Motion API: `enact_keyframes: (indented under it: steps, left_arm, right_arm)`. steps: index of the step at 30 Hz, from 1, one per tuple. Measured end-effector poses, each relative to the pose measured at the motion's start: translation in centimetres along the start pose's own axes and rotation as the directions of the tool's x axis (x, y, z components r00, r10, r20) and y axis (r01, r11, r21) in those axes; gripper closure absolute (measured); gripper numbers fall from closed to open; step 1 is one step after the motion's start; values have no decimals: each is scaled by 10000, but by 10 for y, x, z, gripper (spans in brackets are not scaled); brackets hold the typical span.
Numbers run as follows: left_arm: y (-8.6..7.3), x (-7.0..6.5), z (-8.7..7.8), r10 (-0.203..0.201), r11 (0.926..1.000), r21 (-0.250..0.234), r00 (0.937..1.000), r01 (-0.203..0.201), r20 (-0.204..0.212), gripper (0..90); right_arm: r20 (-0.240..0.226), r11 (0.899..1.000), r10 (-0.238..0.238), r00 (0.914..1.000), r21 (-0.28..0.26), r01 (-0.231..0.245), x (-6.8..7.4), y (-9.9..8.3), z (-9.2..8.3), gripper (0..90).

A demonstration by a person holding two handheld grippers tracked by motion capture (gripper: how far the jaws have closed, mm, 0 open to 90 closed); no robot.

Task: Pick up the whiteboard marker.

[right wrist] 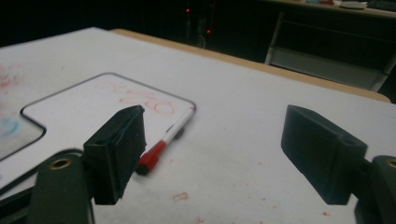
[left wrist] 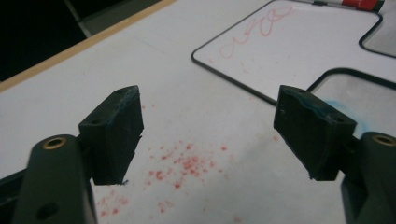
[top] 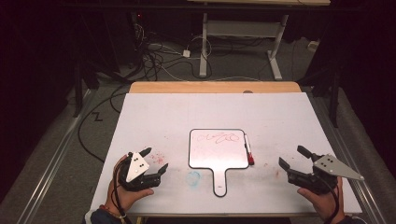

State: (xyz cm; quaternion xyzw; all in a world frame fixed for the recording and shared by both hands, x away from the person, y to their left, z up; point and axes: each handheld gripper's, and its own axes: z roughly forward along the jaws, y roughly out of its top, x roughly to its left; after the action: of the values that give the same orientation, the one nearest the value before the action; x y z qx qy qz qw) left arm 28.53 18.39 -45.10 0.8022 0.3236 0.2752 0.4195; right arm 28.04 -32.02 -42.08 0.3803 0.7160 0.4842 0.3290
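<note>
A small handled whiteboard [top: 218, 149] [left wrist: 299, 46] [right wrist: 88, 105] with red scribbles lies flat at the table's middle, handle toward me. A white marker with a red cap [top: 248, 150] [right wrist: 166, 142] lies along the board's right edge. My left gripper [top: 152, 161] [left wrist: 208, 135] hovers open over red marks at the front left, nothing between its jaws. My right gripper [top: 292, 156] [right wrist: 212, 156] is open at the front right, a short way right of the marker, holding nothing.
The white table [top: 280, 116] has red smudges [left wrist: 182, 163] at the front left and a blue smear [top: 193, 177] beside the board's handle. Its wooden edge [top: 215, 87] runs along the far side. Cables [top: 159, 56] and a desk frame [top: 243, 32] stand on the floor beyond.
</note>
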Motion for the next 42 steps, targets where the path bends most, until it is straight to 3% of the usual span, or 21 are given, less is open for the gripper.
enact_keyframes:
  steps: [4, 8, 16, 20, 23, 24, 27, 29, 31, 32, 33, 34, 35, 37, 39, 42]
  left_arm:
    - [1, 0, 2, 125, 9999, -35, 9999, -124, 72, 206]
    - [-4, 1, 6, -97, 9997, 227, 9992, 89, 382, 204]
    - [-7, 1, 5, -181, 9992, 374, 9990, 165, 420, 195]
    - [-7, 0, 9, -64, 9978, 667, 9989, 33, 465, 195]
    - [-7, -2, 12, -65, 9973, 733, 9980, 18, 630, 196]
    - [-7, -3, 13, -21, 9969, 788, 9978, -32, 664, 195]
    - [-9, -6, 14, 166, 9944, 1032, 9975, -235, 680, 195]
    - [-10, -7, 13, 192, 9936, 1095, 9973, -269, 711, 195]
    - [-10, -7, 12, 224, 9936, 1091, 9972, -301, 709, 195]
    - [-10, -7, 12, 220, 9938, 1074, 9970, -299, 739, 195]
    - [-9, -7, 12, 255, 9935, 1087, 9971, -333, 724, 195]
    - [-9, -7, 13, 263, 9934, 1093, 9968, -345, 757, 195]
    - [-9, -7, 13, 281, 9932, 1101, 9966, -366, 777, 195]
    - [-9, -7, 15, 283, 9926, 1157, 9961, -379, 837, 195]
    - [-9, -8, 17, 368, 9907, 1274, 9952, -482, 907, 196]
    - [-9, -9, 19, 454, 9895, 1317, 9936, -589, 1032, 198]
  right_arm:
    - [-189, 9998, -218, 9996, -31, 218, 6, 0, 1, 249]
    - [-470, 9982, -356, 9983, 474, 378, 8, -2, 8, 250]
    - [-1420, 9912, 162, 9897, 1320, 27, 6, 0, 24, 268]
    - [-1570, 9823, 391, 9868, 1868, -92, 6, -2, 32, 289]
    - [-1586, 9692, 545, 9858, 2459, -141, 6, -2, 42, 326]
    - [-1651, 9557, 756, 9834, 2933, -242, 4, 0, 49, 360]
    - [-1698, 9388, 1034, 9800, 3423, -397, 2, 4, 61, 397]
    - [-1872, 9216, 1311, 9735, 3849, -501, 1, 6, 71, 406]
    - [-1810, 9160, 1435, 9730, 3964, -613, 1, 6, 76, 433]
    - [-2028, 8968, 1581, 9664, 4390, -546, 0, 7, 87, 456]
    - [-2028, 8968, 1581, 9664, 4390, -546, 0, 7, 87, 456]
    - [-2031, 8882, 1840, 9617, 4534, -742, -1, 8, 92, 464]
    - [-2190, 8693, 2150, 9517, 4870, -843, -3, 9, 103, 485]
    - [-2133, 8671, 2174, 9525, 4903, -881, -3, 10, 107, 488]
    - [-2183, 8458, 2721, 9372, 5187, -1248, -9, 12, 121, 512]
    - [-2101, 8273, 3059, 9286, 5414, -1501, -13, 12, 133, 539]
